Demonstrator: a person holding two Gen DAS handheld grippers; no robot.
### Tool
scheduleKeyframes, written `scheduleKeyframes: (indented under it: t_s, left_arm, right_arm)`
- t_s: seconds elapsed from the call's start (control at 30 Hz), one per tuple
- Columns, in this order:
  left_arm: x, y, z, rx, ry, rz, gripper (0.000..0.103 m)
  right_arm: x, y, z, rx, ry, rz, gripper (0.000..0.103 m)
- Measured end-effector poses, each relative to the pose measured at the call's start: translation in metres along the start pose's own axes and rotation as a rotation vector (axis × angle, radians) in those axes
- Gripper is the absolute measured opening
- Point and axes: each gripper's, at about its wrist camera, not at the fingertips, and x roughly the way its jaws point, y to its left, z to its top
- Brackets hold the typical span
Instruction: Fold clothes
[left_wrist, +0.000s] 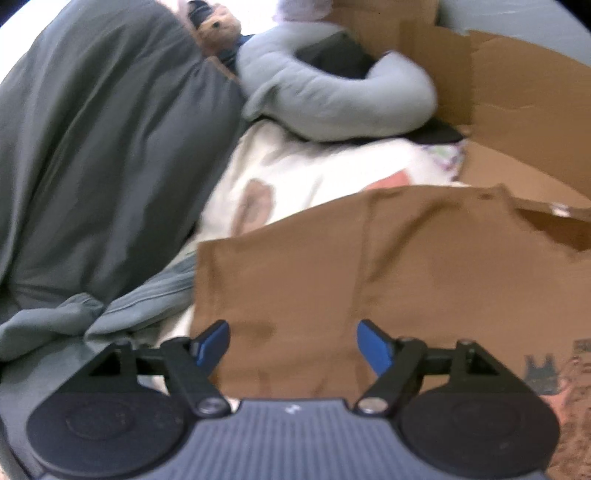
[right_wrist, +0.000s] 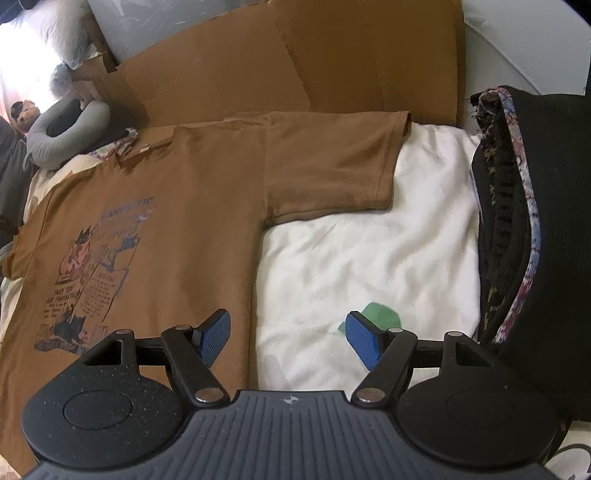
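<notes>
Both jaws stand wide with nothing between the pads: left gripper (left_wrist: 293, 343) hovers over the brown fabric, right gripper (right_wrist: 288, 341) straddles the shirt's right side edge and the bedding. Brown cotton T-shirt with a dark cat print (right_wrist: 155, 229) lies face up on the white rumpled bed sheet (right_wrist: 369, 258). Right sleeve (right_wrist: 332, 166) is spread flat, pointing right. In the left wrist view the left side shows a straight vertical edge, which may be a sleeve already turned in, but blur makes that uncertain. My read: early stage, spreading done or one fold at most; right sleeve, side folds and the lengthwise fold remain. Edges: right side seam runs near-to-far just left of the right gripper's centre, easy to pinch. Room: open sheet to the right, up to the black knitted garment with a patterned trim (right_wrist: 535, 221). Far side is tight: flattened brown cardboard sheet (right_wrist: 295, 62) sits against the collar. Left is crowded by the grey-green duvet (left_wrist: 92, 147) and grey U-shaped neck pillow (left_wrist: 332, 99).
</notes>
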Motion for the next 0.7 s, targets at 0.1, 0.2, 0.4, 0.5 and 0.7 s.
scheduleKeyframes:
  t_s: [0.1, 0.2, 0.4, 0.5, 0.7]
  left_arm:
    - [-0.003, -0.022, -0.004, 0.007, -0.003, -0.045, 0.08]
    - [-0.009, -0.045, -0.007, 0.012, -0.016, -0.089, 0.08]
    - [-0.023, -0.097, -0.022, 0.024, -0.037, -0.194, 0.08]
    - [-0.03, -0.122, -0.034, -0.002, -0.019, -0.277, 0.081]
    - [-0.041, -0.165, -0.05, 0.004, 0.045, -0.377, 0.081]
  right_arm:
    - [0.004, -0.003, 0.004, 0.011, -0.008, -0.006, 0.075]
    - [0.009, -0.007, 0.008, 0.03, -0.019, -0.006, 0.075]
    - [0.02, -0.015, 0.016, 0.071, -0.034, -0.012, 0.075]
    - [0.024, -0.019, 0.022, 0.102, -0.045, -0.028, 0.075]
    - [0.033, -0.021, 0.028, 0.123, -0.043, -0.036, 0.075]
